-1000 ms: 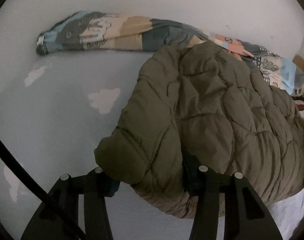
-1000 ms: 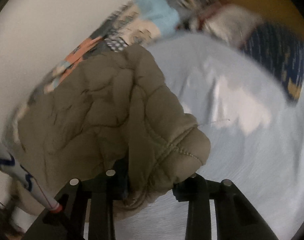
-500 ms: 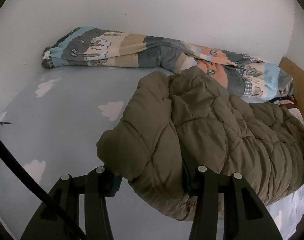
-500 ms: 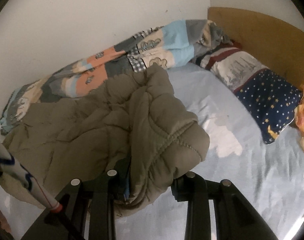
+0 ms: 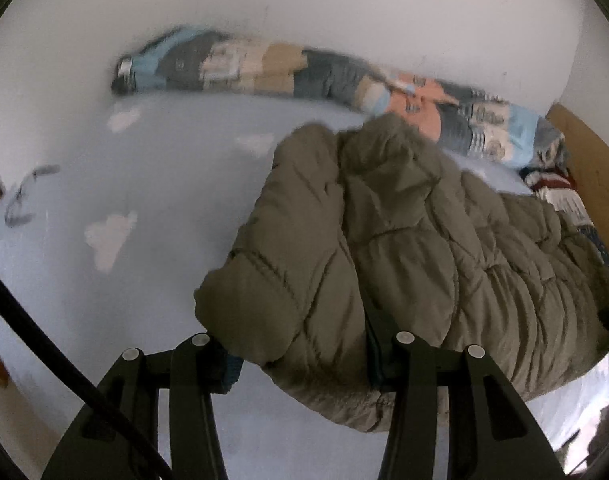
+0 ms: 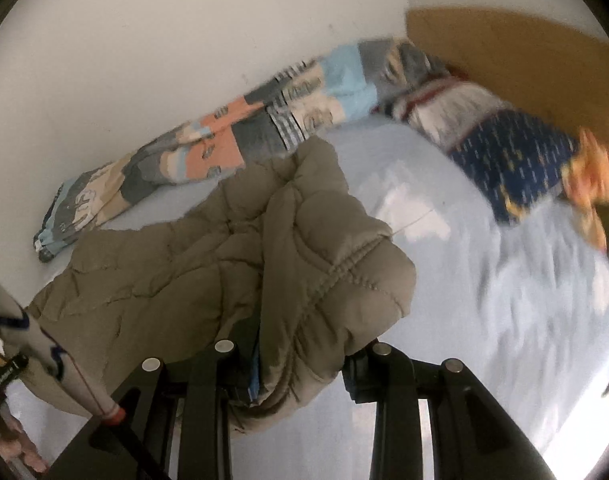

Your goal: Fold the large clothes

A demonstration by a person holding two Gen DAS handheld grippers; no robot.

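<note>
Both tongs, the left tongs (image 5: 300,354) and right tongs (image 6: 300,364), pinch your puffy olive jacket (image 5: 404,248) above the bed (image 5: 144,280) middle; it is soft, bulky, so hold thick hem edges.

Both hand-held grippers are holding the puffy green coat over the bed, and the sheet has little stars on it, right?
Not stars. In the left wrist view the blue sheet has white clouds. Both the left hand-held gripper and the right hand-held gripper do hold the puffy green coat.
</note>
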